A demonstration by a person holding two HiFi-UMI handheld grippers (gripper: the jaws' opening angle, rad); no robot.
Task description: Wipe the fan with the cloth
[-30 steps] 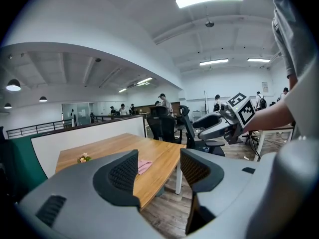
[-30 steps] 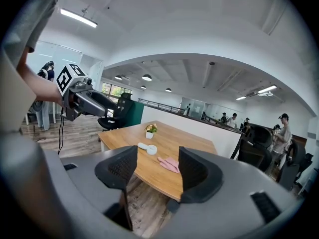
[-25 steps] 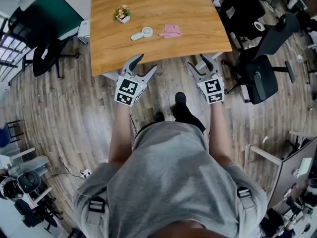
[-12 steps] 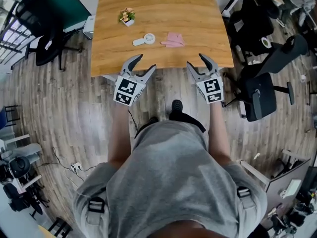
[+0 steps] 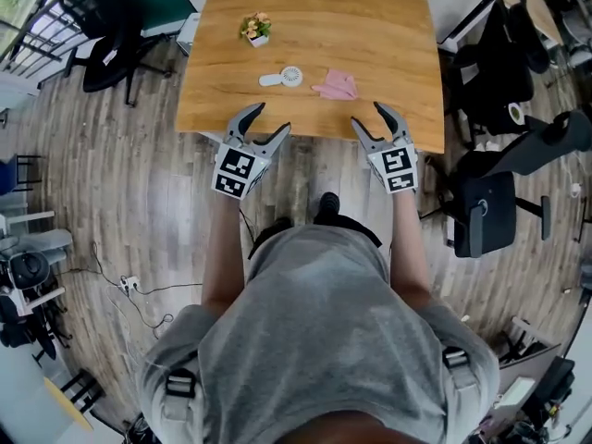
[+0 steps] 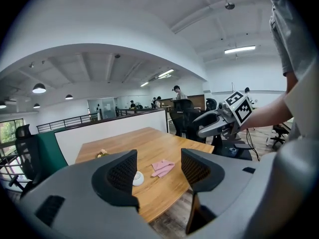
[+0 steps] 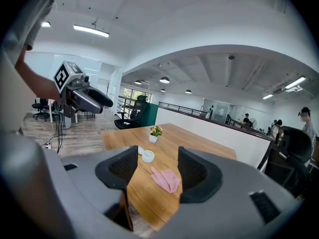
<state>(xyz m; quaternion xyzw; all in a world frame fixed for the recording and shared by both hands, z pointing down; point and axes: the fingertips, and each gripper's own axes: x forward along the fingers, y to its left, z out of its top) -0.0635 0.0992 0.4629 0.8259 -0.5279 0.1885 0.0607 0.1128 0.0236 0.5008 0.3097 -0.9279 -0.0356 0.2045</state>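
A small white handheld fan (image 5: pixel 285 78) lies flat on the wooden table (image 5: pixel 314 12), toward its near side. The pink cloth (image 5: pixel 337 86) sits crumpled just to the fan's right, close to it but apart. A little potted flower (image 5: pixel 256 29) stands farther back, to the fan's left.

The left gripper (image 5: pixel 268 118) and right gripper (image 5: pixel 368 116) hover side by side at the table's near edge. Each has its jaws spread wide and grips nothing, and fan and cloth lie well ahead of them. Black-and-white square markers cover each gripper's cube (image 5: pixel 236 171).

The person, in a grey shirt (image 5: pixel 324 331), stands on a grey wood-plank floor (image 5: pixel 139 202). Black office chairs (image 5: pixel 486 213) flank the table in an open-plan office. It has a white arched ceiling (image 7: pixel 164 29) with strip lights (image 7: pixel 91 30), and what appear to be several people (image 6: pixel 177 91) stand at far desks.
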